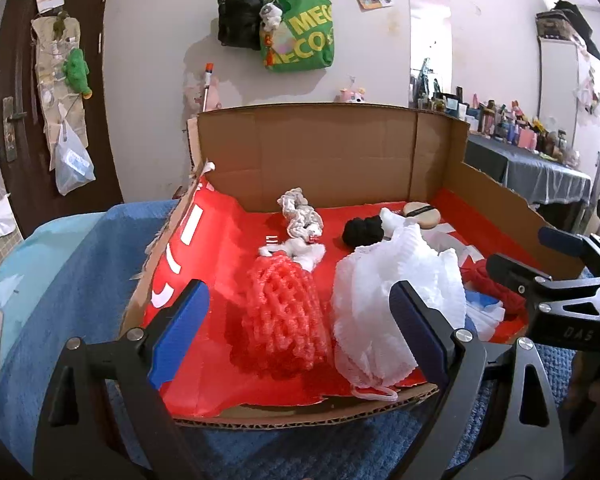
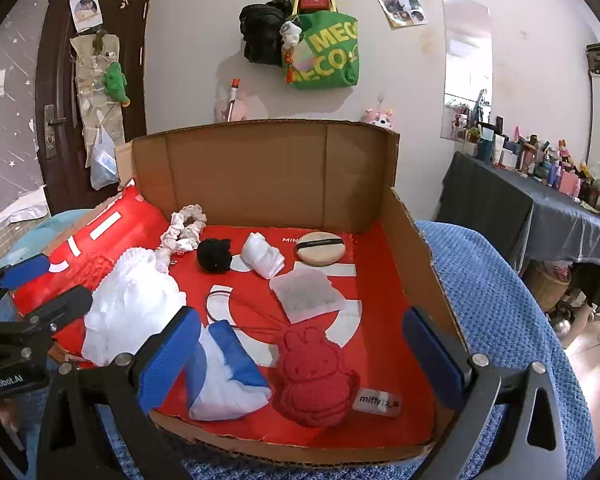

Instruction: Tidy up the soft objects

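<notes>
Through the left wrist view: left gripper (image 1: 300, 332) spread wide and empty, hovering at the near edge of the cardboard box (image 1: 324, 148), pads either side of two mesh puffs lying side by side on the red lining. One red mesh puff (image 1: 286, 312), one white mesh puff (image 1: 396, 300); both likely feather-light, springy and easily crushed, so best pinched through the bunched middle, or by the white one's cord loop (image 1: 374, 392) at the front edge. Further back: one pale scrunchie (image 1: 300, 218), one black pom-pom (image 1: 362, 230), soft and small. Right gripper (image 1: 540, 264) showing at the frame's edge. Through the right wrist view: right gripper (image 2: 300, 354) likewise wide open, holding nothing, just over the front right of the box. Below it, one red knitted bunny (image 2: 314, 380), squashy but denser, graspable across the body; one blue-and-white cloth (image 2: 228, 372), limp, likely to drape. Beyond: one round powder puff (image 2: 320, 250), one white folded cloth (image 2: 262, 258), one flat gauzy sachet (image 2: 308, 294), thin and awkward to pinch.
</notes>
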Demonstrator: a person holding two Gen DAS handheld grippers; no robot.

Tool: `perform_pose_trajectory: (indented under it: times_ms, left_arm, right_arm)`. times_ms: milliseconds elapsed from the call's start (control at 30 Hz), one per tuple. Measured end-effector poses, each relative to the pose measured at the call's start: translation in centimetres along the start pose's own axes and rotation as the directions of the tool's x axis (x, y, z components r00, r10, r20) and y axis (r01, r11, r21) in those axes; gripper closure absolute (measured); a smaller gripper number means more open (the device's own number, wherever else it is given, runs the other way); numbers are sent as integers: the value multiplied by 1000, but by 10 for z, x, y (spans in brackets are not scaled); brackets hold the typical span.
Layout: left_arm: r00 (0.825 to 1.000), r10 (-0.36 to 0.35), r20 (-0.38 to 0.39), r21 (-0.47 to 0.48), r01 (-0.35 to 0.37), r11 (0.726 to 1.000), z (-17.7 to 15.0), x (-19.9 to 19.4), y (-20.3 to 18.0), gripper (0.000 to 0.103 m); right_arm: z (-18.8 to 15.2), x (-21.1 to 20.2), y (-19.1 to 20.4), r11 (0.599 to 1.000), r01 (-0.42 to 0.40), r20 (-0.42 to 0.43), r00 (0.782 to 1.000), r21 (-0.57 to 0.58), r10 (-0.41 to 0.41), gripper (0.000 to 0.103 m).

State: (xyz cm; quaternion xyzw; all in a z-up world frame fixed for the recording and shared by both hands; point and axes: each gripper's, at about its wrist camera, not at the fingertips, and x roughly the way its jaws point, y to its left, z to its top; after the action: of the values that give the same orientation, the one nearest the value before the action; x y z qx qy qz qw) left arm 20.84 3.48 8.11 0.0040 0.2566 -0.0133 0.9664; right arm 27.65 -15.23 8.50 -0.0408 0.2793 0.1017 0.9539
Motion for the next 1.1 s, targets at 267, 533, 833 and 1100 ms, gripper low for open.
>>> perform_pose_trajectory:
  times_ms: [267,533,833,1100]
  left_arm:
    - [1000,17,-12,-11,-17,1000,-1,2,3,11]
    - [999,23,-30,-5,-23,1000,-2,6,2,11]
    - [999,16,-33,24,-15,1000,0,9,-7,11]
    - [999,8,-37,10,-8,1000,2,12,-7,11]
  right_arm:
    - [-1,4,2,1000,13,-16,1000,-7,-13,0]
    - [-2,4,5,999,33,-19,999,-24,-33,0]
    - [-2,3,4,999,34,-22,999,-15,-35,0]
    - [-2,2,4,999,40,-12,999,-20,-40,0]
